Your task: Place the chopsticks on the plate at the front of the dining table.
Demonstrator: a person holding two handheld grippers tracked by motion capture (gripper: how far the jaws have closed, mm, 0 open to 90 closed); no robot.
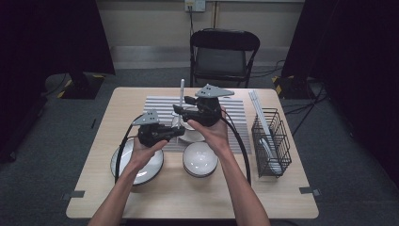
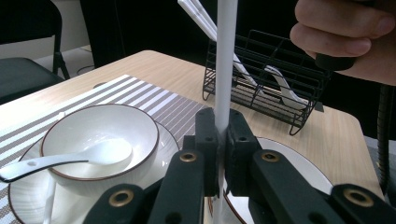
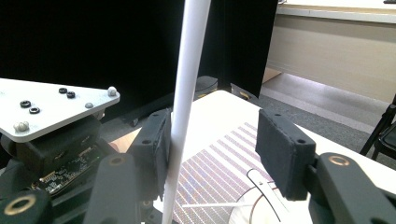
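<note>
jaws, left gripper (image 2: pixel 219 140): clenched on white chopstick (image 2: pixel 224 65), held upright
jaws, right gripper (image 3: pixel 215 154): released, spread around the same stick
chopstick place: above the bowl (image 2: pixel 100 135), mid table, striped mat (image 1: pixel 160 106) beneath

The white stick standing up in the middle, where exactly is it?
The white stick stands upright above the striped mat at mid-table, pinched at its lower end by the left claw, beside the bowl with the spoon.
</note>
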